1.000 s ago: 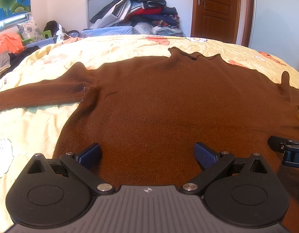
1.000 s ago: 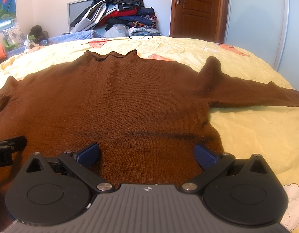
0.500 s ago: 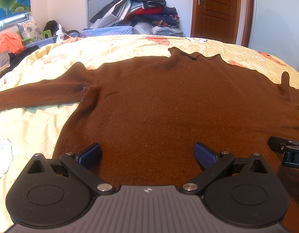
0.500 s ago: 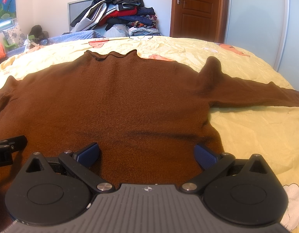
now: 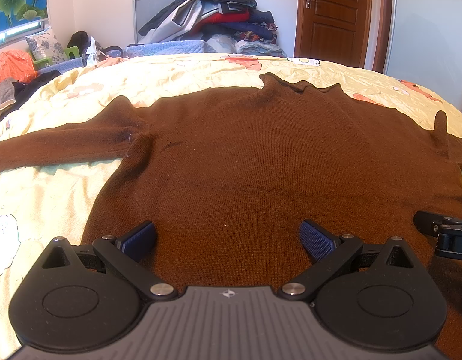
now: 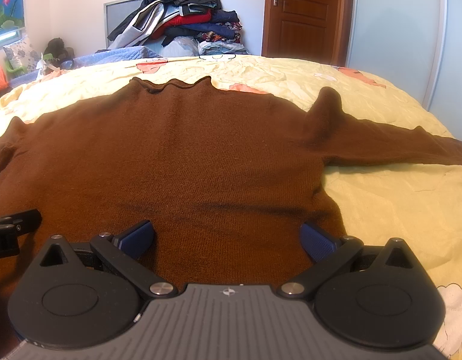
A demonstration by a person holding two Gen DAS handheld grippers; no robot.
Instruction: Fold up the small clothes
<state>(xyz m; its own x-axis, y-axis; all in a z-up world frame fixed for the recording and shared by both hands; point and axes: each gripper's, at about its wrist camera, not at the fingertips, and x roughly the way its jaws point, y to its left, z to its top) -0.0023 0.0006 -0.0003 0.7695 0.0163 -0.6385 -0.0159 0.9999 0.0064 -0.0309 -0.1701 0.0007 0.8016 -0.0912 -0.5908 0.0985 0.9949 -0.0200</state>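
Over the near hem | brown sweater (image 5: pixel 260 165) flat on yellow bedspread (image 6: pixel 395 195), sleeves out left and right | left gripper (image 5: pixel 228 235) and right gripper (image 6: pixel 226 235) spread wide, holding nothing | advice: pinch both hem corners evenly, lift together, fold far toward collar (image 6: pixel 171 85).

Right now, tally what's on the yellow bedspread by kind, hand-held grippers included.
Brown sweater, spread flat, sleeves out to the sides: 1
Hand-held grippers, left hand-held gripper and right hand-held gripper, both open over the hem: 2
Total: 3
The clothes pile sits behind the bedspread, not on it, so it is not counted.
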